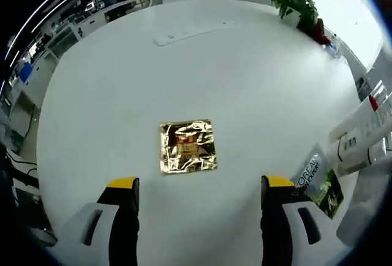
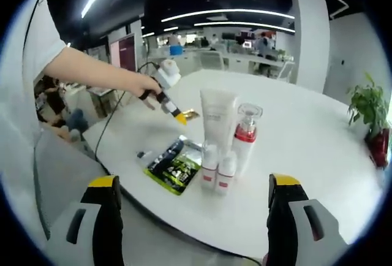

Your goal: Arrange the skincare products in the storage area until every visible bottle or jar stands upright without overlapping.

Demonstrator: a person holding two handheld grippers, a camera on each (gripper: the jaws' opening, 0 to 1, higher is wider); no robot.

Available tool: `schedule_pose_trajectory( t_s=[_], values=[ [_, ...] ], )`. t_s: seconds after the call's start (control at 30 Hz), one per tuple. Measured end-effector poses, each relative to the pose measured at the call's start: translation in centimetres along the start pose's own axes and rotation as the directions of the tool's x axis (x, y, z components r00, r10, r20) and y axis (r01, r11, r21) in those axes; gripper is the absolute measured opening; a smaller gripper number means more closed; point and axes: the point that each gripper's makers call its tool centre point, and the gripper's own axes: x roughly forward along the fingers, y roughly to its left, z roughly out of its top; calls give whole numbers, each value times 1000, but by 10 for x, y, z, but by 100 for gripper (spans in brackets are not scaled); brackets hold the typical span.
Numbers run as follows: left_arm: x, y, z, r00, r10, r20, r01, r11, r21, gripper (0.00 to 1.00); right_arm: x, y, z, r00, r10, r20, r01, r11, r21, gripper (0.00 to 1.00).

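On the white round table [image 2: 306, 149] a tall white tube [image 2: 215, 116], a clear bottle with a red collar [image 2: 246, 132] and two small white bottles [image 2: 210, 165] [image 2: 225, 173] stand upright in a tight cluster. A dark green sachet [image 2: 174, 168] lies flat to their left. My right gripper [image 2: 195, 183] is open, short of the cluster, near the table edge. A hand holds my left gripper [image 2: 179, 117] over a gold foil packet [image 2: 191, 114]. In the left gripper view that gripper [image 1: 201, 183] is open just short of the gold packet [image 1: 188, 146]. The white bottles [image 1: 361, 134] and sachet [image 1: 321, 183] show at the right.
A potted plant [image 1: 297, 2] [image 2: 367, 110] stands at the table's far edge. A long white strip [image 1: 184, 33] lies on the far part of the table [image 1: 257, 88]. A cable [image 2: 113, 116] hangs from the left gripper. Office desks stand beyond.
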Motion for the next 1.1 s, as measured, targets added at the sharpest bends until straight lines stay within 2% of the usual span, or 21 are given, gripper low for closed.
schedule_pose_trajectory(
  t_s=[0.17, 0.33, 0.73, 1.1],
  values=[
    [5, 3, 10, 1000, -3, 2, 3, 1000, -7, 73, 0, -2, 1, 1000, -5, 6, 5, 1000, 14, 99],
    [11, 4, 17, 1000, -6, -9, 6, 1000, 20, 72, 0, -2, 0, 1000, -8, 5, 8, 1000, 15, 99],
    [20, 7, 19, 998, -10, -56, 11, 1000, 10, 65, -1, -5, 0, 1000, -21, 5, 21, 1000, 20, 99],
    [24, 16, 23, 997, 21, -74, -18, 999, 37, 60, -1, -6, 0, 1000, -30, 2, 30, 999, 24, 99]
  ],
)
